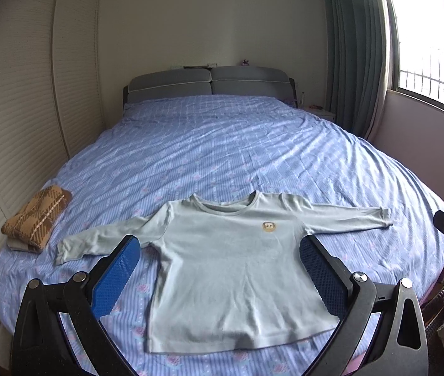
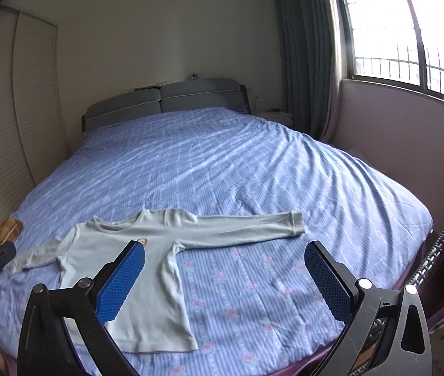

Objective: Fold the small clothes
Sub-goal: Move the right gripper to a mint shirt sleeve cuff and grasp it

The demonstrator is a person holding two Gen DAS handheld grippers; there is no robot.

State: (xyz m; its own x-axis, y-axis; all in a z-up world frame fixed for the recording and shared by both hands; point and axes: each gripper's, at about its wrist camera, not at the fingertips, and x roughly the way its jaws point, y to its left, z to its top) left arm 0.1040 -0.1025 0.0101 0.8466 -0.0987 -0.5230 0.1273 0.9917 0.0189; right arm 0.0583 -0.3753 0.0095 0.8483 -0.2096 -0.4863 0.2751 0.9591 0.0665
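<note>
At far left, a folded brown plaid cloth point(image 1: 37, 217) rests on the bed point(image 1: 222, 144) near its edge, well apart from the work area. Next, a pale blue long-sleeved shirt point(image 1: 231, 269) lies flat and face up on the blue floral sheet, both sleeves spread outward, hem toward the cameras and neckline toward the grey headboard point(image 1: 209, 83). The left gripper point(image 1: 220, 257) hangs above the shirt's body with its blue-padded jaws spread wide and empty, one on either side of the torso. To the right, the right gripper point(image 2: 225, 261) likewise stands wide apart and empty, framing the shirt's right side seam and the bare sheet beside it, below the outstretched sleeve. A curtained window point(image 2: 410, 31) closes the far right.
</note>
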